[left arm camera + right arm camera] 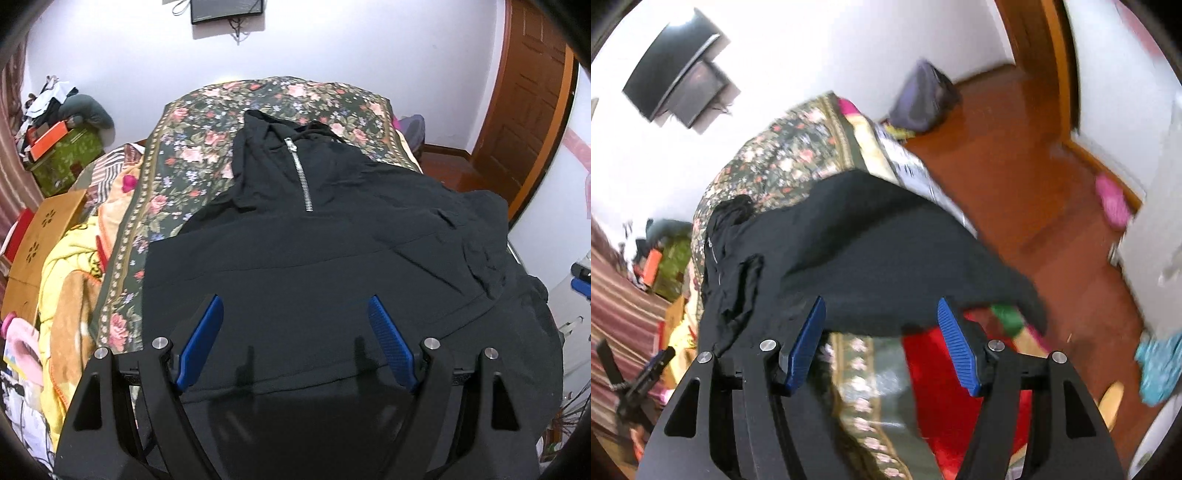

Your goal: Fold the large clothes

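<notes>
Two fisheye views cover a black zip-neck garment [332, 258] spread over a floral bedspread [192, 147], and neither shows it whole. In the left wrist view its near hem runs under the left gripper [295, 317] and is lost in shadow, while its right side drops over the bed's edge out of sight. That gripper's blue pads [201, 343] stand wide apart above the cloth with nothing between them. The silver zipper [301, 177] and collar read clearly here, pointing toward the far wall. The right wrist view is smeared by blur, so the garment's [871, 251] folds are hard to make out and the zipper is only a faint glint at its left. It does show what the other view hides: the hem hanging over the bed's corner above a red cloth [942, 387] and the wooden floor [1034, 184]. The right gripper [882, 321] has its jaws parted, not pressing on any fabric; the hem lies just beyond its fingertips.
</notes>
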The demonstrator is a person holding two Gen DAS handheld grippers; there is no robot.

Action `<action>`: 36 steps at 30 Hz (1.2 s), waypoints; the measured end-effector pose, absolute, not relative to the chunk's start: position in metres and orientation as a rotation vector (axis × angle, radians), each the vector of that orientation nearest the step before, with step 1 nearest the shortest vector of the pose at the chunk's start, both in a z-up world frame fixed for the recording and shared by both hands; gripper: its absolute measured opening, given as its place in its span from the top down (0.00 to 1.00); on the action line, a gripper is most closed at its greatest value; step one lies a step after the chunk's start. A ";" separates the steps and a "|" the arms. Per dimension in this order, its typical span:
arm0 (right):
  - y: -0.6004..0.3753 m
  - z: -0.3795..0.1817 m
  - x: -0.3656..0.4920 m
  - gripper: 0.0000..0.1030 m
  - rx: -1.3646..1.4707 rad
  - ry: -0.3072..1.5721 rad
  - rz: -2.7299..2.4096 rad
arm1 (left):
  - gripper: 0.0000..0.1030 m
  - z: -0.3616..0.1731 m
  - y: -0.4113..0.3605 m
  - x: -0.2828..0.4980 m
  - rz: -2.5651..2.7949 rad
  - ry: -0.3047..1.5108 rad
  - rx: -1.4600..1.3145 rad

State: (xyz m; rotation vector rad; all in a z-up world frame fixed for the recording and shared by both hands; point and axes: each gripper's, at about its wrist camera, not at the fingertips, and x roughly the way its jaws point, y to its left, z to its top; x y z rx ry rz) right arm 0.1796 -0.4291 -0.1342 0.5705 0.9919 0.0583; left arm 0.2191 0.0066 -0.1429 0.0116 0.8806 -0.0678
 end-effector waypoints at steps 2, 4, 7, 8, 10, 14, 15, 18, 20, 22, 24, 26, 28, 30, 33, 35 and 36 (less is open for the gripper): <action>-0.435 -0.151 0.180 0.42 0.637 1.034 0.074 | 0.22 -0.146 0.001 0.222 -0.077 0.890 0.015; -0.438 -0.165 0.180 0.42 0.703 1.065 0.083 | 0.22 -0.150 -0.004 0.225 -0.084 0.901 0.020; -0.444 -0.187 0.185 0.42 0.800 1.110 0.092 | 0.22 -0.155 -0.009 0.230 -0.088 0.917 0.020; -0.447 -0.192 0.187 0.42 0.816 1.109 0.089 | 0.22 -0.156 -0.009 0.231 -0.088 0.921 0.020; -0.451 -0.197 0.192 0.42 0.834 1.102 0.085 | 0.22 -0.158 -0.010 0.232 -0.086 0.925 0.021; -0.464 -0.210 0.208 0.42 0.902 1.105 0.073 | 0.22 -0.162 -0.008 0.234 -0.079 0.940 0.022; -0.468 -0.212 0.208 0.42 0.910 1.113 0.068 | 0.22 -0.163 -0.007 0.235 -0.077 0.945 0.018; -0.475 -0.223 0.220 0.42 0.912 1.138 0.015 | 0.22 -0.165 -0.003 0.236 -0.073 0.952 0.004; -0.477 -0.229 0.224 0.42 0.900 1.155 -0.032 | 0.22 -0.166 -0.002 0.235 -0.071 0.956 -0.004; -0.478 -0.231 0.230 0.43 0.895 1.155 -0.065 | 0.22 -0.166 -0.002 0.234 -0.072 0.964 -0.009; -0.478 -0.228 0.233 0.43 0.874 1.150 -0.094 | 0.22 -0.162 -0.004 0.232 -0.081 0.963 -0.003; -0.476 -0.222 0.234 0.56 0.838 1.162 -0.131 | 0.22 -0.157 -0.006 0.229 -0.084 0.947 0.019; -0.472 -0.211 0.236 0.73 0.795 1.153 -0.133 | 0.22 -0.151 -0.008 0.224 -0.083 0.922 0.042; -0.467 -0.194 0.236 0.82 0.746 1.108 -0.127 | 0.22 -0.146 -0.010 0.218 -0.078 0.897 0.062; -0.460 -0.159 0.232 0.89 0.659 1.028 -0.112 | 0.22 -0.145 -0.011 0.215 -0.074 0.888 0.079; -0.452 -0.128 0.229 0.89 0.605 0.963 -0.084 | 0.22 -0.145 -0.010 0.214 -0.082 0.892 0.074; -0.447 -0.112 0.226 0.90 0.587 0.926 -0.061 | 0.22 -0.145 -0.009 0.212 -0.086 0.889 0.071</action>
